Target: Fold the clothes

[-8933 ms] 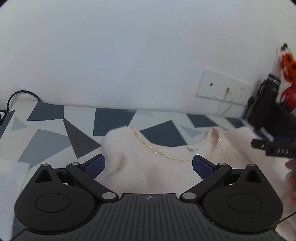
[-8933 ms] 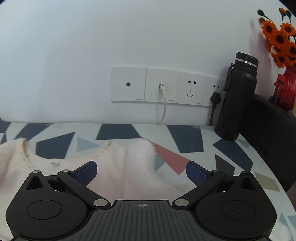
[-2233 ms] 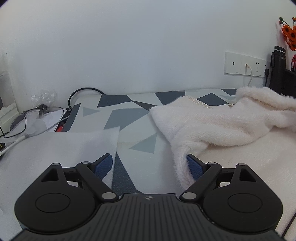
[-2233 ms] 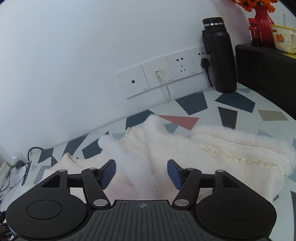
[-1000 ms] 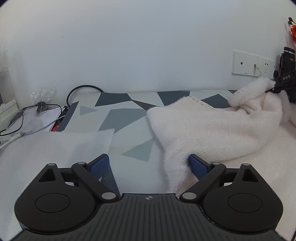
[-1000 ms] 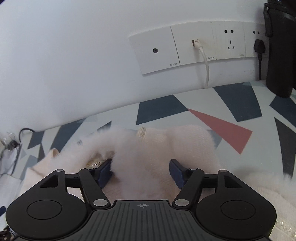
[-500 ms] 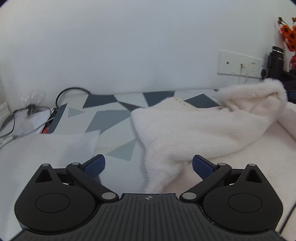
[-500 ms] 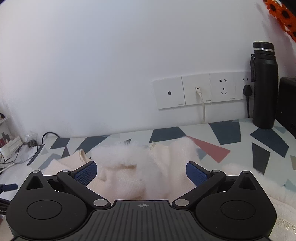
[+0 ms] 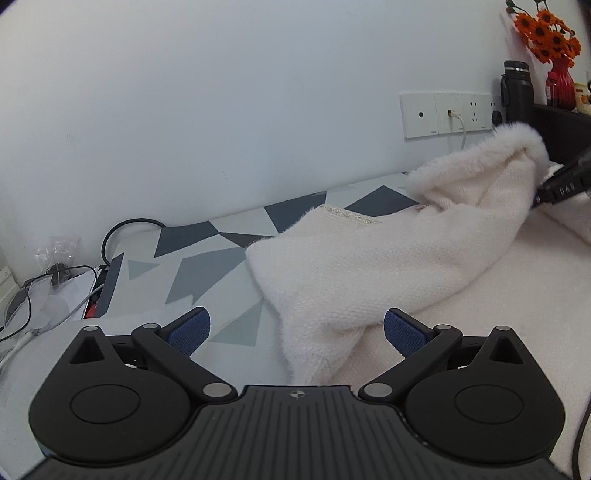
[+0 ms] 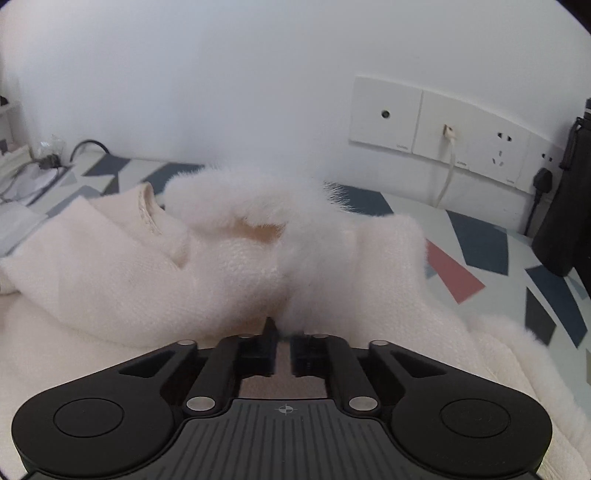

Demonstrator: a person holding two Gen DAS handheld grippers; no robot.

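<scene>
Left wrist view: the left gripper (image 9: 297, 332) has its blue pads (image 9: 188, 328) spread as wide as they go, with nothing pinched. A hanging corner of the cream sweater (image 9: 369, 258) droops between them, its fuzzy edge just beside the right pad and not pressed by it. The sweater lies on the patterned table (image 9: 207, 262), filling the right half of the scene. A fold of it is lifted into a peak at far right, where the tip of the right gripper (image 9: 561, 188) shows against the cloth. Cables (image 9: 55, 280) lie at the left edge; a socket panel (image 9: 447, 114), a black bottle (image 9: 517, 92) and orange flowers (image 9: 546, 29) are far right.

Right wrist view: the right gripper (image 10: 283, 343) has just been closing, and its fingers are now pressed nearly together on a tuft of the sweater's (image 10: 236, 266) fluffy trim at the near middle. The knit bunches beyond them, the neckline showing at far left.

The sweater looks soft, light and limp. It will probably sag and stretch from any single pinch, and the pile may slip out of a shallow bite. Firmer holds look to be the denser knit edges. For the left gripper, that is the drooping corner between its pads, taken deep enough to catch the knit and not only the fuzz.
</scene>
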